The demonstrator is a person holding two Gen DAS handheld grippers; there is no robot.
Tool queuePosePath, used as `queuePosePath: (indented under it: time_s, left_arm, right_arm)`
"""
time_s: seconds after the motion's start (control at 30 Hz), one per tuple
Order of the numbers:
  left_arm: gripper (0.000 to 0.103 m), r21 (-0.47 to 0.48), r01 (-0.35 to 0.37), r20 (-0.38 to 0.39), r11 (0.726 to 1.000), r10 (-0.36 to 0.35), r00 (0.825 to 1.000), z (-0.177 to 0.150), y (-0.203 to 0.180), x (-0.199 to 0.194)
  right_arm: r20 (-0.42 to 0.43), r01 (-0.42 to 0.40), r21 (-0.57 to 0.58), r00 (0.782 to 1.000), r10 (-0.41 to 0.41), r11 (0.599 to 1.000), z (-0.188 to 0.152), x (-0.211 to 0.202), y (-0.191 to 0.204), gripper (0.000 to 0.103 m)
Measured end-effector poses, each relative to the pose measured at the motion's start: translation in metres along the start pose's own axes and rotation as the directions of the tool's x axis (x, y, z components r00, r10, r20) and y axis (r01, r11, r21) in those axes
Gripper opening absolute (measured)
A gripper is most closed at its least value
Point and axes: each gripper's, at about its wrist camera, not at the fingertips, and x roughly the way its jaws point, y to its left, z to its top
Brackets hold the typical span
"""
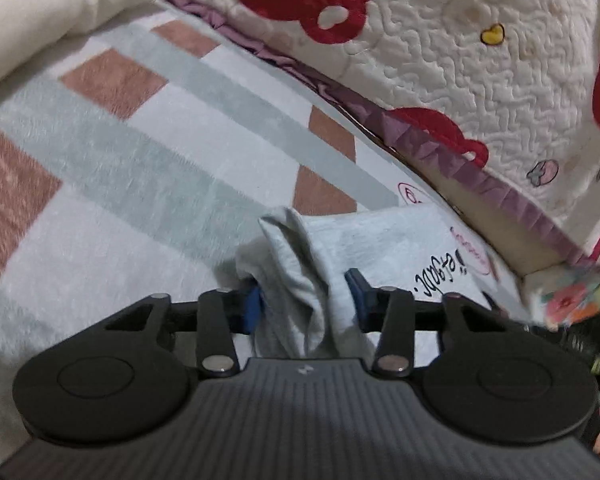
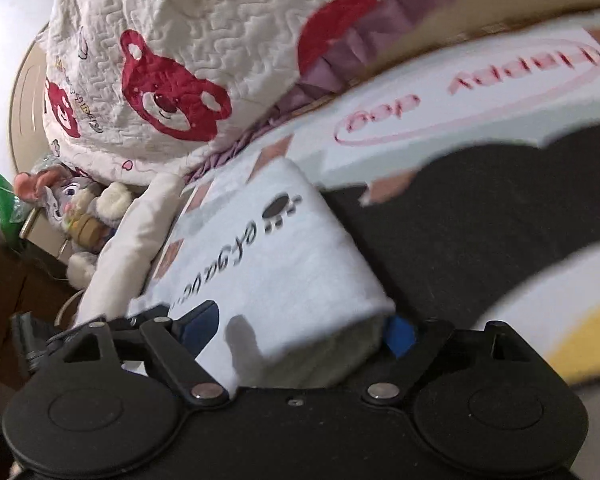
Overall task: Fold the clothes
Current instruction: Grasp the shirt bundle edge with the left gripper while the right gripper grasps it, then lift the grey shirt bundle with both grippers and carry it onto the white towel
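A home bedroom: checked blanket (image 1: 140,152), bear-print quilt (image 1: 460,60), pillow (image 1: 40,12), plush toy (image 2: 80,208) far left.

Upside-down black script on white garment (image 2: 268,264), unreadable

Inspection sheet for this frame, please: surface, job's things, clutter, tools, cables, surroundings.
Surface: checked blanket on a bed.
Job's things: white printed shirt, partly folded; black garment beside it.
Clutter: plush toy at the bed's edge.
Tools: left tool shut on a bunched shirt fold; right tool open, straddling the folded shirt.
Cables: pale loop, maybe a cord.
Surroundings: bear-print quilt; pillow.
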Motion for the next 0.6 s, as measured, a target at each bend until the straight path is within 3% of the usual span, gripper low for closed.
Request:
queuePosePath:
  time_s: [0.07,0.1,0.13,0.3,0.47,0.6]
  left_arm:
    - [0.032,0.044,-0.023,0.019,0.999,0.022,1.000,-0.001,-0.008,-0.003]
    - [0.031,0.070,-0.036,0.030,0.997,0.034,0.999,-0.002,-0.012,-0.005]
    - [0.028,0.096,-0.048,0.041,0.994,0.045,0.998,-0.002,-0.017,-0.007]
    - [0.025,0.165,-0.061,0.079,0.984,0.048,0.996,-0.001,-0.033,-0.017]
    - [0.024,0.153,-0.063,0.094,0.986,0.049,0.994,0.001,-0.033,-0.021]
    - [0.024,0.151,-0.073,0.155,0.986,0.050,0.987,0.010,-0.038,-0.036]
  right_arm:
    - [-0.001,0.010,-0.052,1.000,-0.010,0.999,0.004,0.008,0.009,0.061]
    - [-0.007,0.018,-0.102,1.000,-0.019,0.995,0.006,0.010,0.015,0.039]
    - [-0.006,0.022,-0.157,1.000,-0.023,0.987,0.007,0.010,0.021,0.027]
    - [0.035,0.016,-0.311,0.999,-0.005,0.950,0.016,-0.007,0.048,0.022]
    - [0.034,0.030,-0.411,0.999,-0.017,0.911,0.031,-0.011,0.068,0.022]
    - [0.064,0.044,-0.465,0.998,-0.016,0.884,0.042,-0.014,0.094,0.022]
